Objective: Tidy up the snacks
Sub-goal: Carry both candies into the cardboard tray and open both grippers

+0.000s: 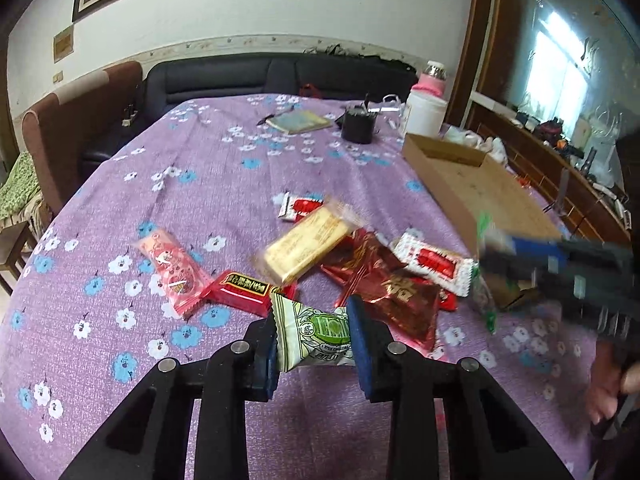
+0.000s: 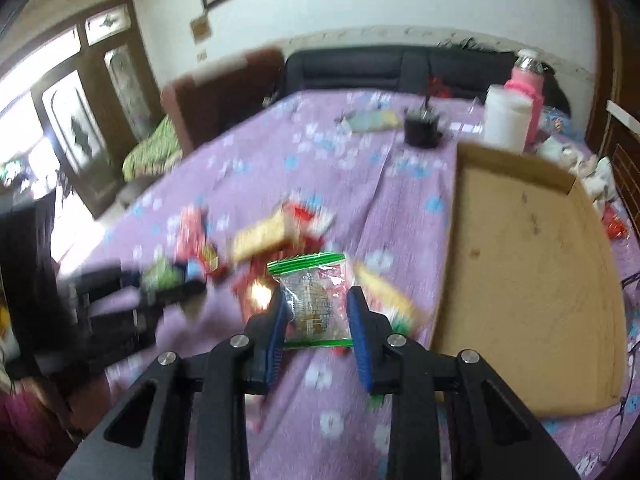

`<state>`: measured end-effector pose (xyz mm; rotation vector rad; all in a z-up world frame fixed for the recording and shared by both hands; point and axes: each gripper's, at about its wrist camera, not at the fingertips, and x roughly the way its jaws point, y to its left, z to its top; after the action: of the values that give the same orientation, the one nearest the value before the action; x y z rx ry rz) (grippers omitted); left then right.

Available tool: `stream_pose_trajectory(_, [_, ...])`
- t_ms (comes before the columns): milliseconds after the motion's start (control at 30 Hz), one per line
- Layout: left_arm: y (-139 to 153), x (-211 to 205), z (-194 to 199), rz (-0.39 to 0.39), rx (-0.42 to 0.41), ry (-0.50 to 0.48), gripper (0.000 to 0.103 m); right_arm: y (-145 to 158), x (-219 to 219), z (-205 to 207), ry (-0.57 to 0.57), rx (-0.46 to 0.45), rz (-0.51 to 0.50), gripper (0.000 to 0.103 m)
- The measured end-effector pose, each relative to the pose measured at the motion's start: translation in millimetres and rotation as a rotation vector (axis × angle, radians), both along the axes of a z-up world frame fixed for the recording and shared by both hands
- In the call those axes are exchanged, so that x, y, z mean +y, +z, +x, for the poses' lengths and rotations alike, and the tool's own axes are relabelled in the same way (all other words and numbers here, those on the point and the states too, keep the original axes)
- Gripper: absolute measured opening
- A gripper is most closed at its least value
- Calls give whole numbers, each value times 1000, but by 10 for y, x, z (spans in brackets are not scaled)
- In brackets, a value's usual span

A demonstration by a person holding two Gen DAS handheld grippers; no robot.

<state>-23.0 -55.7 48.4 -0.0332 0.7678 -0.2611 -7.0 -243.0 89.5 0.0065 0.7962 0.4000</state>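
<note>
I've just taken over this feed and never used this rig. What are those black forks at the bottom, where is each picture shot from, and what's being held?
The black forks are hand-held grippers, one per hand, each carrying a camera that looks along its fingers. In the left wrist view, the left gripper pinches a green-and-white snack packet. In the right wrist view, the right gripper holds a clear green-edged snack packet. More snacks lie on the purple flowered tablecloth, beside an empty cardboard box.

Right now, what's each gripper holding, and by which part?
Left gripper: green-and-white snack packet, pinched across its sides. Right gripper: clear packet with green edges, pinched across its lower middle.
</note>
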Motion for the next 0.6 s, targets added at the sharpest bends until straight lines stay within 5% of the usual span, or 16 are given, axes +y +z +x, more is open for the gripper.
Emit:
stream_pose_trajectory(200, [-45, -17, 48, 22, 20, 16, 31, 157, -307, 348, -151, -90, 53, 29])
stream_pose_trajectory(600, [1, -300, 58, 60, 89, -30, 31, -213, -1635, 545, -430, 45, 266, 29])
